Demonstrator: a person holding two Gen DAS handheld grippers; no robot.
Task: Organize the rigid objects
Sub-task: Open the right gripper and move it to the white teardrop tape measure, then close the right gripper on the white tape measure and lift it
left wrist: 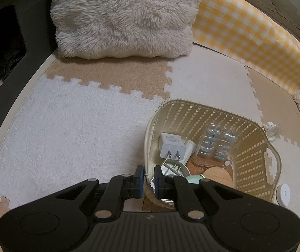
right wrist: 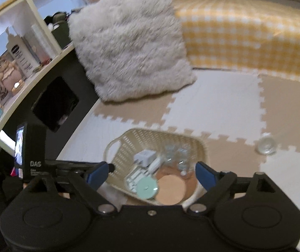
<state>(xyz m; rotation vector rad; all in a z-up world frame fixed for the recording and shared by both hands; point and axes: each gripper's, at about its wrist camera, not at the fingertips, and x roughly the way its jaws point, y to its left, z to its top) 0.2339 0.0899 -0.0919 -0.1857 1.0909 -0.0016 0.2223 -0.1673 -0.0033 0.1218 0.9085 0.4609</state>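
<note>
1. The cream basket (left wrist: 253,147) holds the charger (left wrist: 171,145), blister pack and discs; the left gripper (left wrist: 149,180) is clamped on its near rim.
2. The right gripper (right wrist: 152,173) hangs above it, jaws spread, empty: a drop looks finished.
3. Likely next: the clear cup (right wrist: 266,145) at two o'clock of the basket.

Soft, warm indoor light falls from above, dim toward the left edges. The left wrist view is sharp; the fluffy cream cushion (left wrist: 124,16) casts a shallow shadow on the beige and white foam puzzle mat (left wrist: 70,113). The right wrist view is smeared by motion blur, blurring the cream perforated plastic basket (right wrist: 129,145). Fisheye distortion bends the yellow-checked fabric edge (left wrist: 255,42).
</note>
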